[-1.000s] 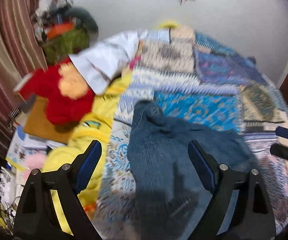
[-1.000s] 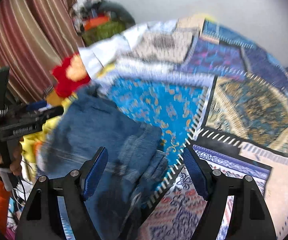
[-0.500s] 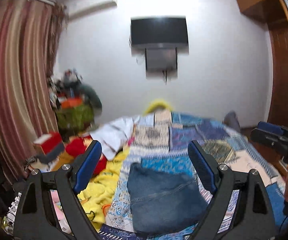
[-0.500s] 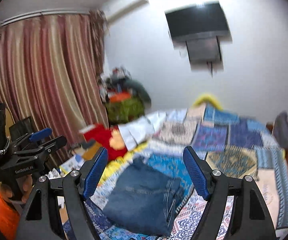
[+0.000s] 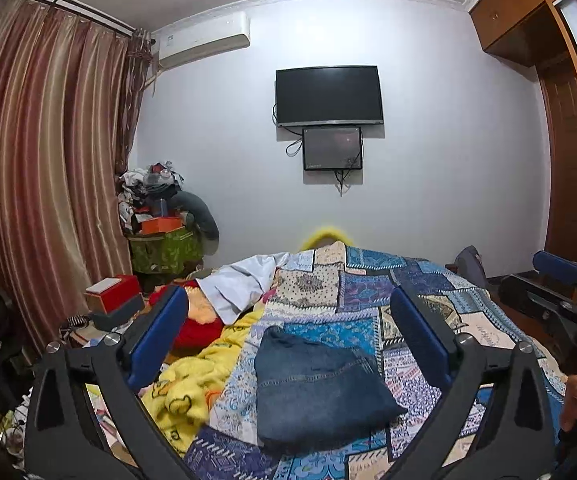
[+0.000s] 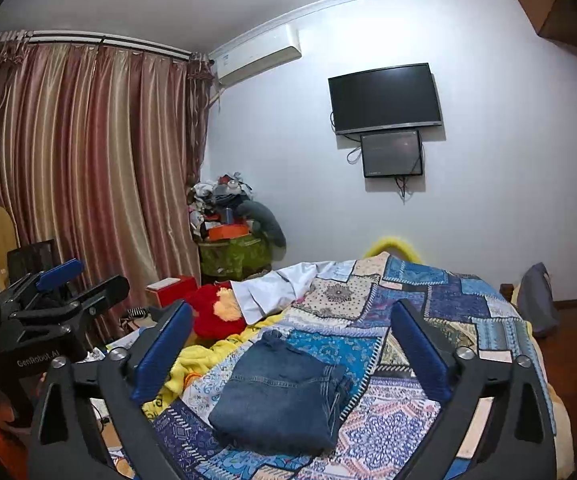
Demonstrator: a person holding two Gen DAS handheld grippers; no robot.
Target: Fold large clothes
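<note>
The jeans (image 5: 312,388) lie folded into a compact block on the quilt (image 5: 368,300), near the bed's front edge and a little toward its left side, just beside a yellow blanket (image 5: 196,380). The block's long axis seems to run from the near edge toward the far wall, with the narrower end pointing away; from the right wrist view the stacked folded edges face right.

Both claws are released and their jaws are opening, nothing between them: the left gripper (image 5: 288,344) and the right gripper (image 6: 288,352) hang above and short of the jeans, apart from the cloth.

The fold looks done. The risk, as I judge it, is the soft quilt: any nudge could let the top layer slide open, or tip the block toward the blanket.
</note>
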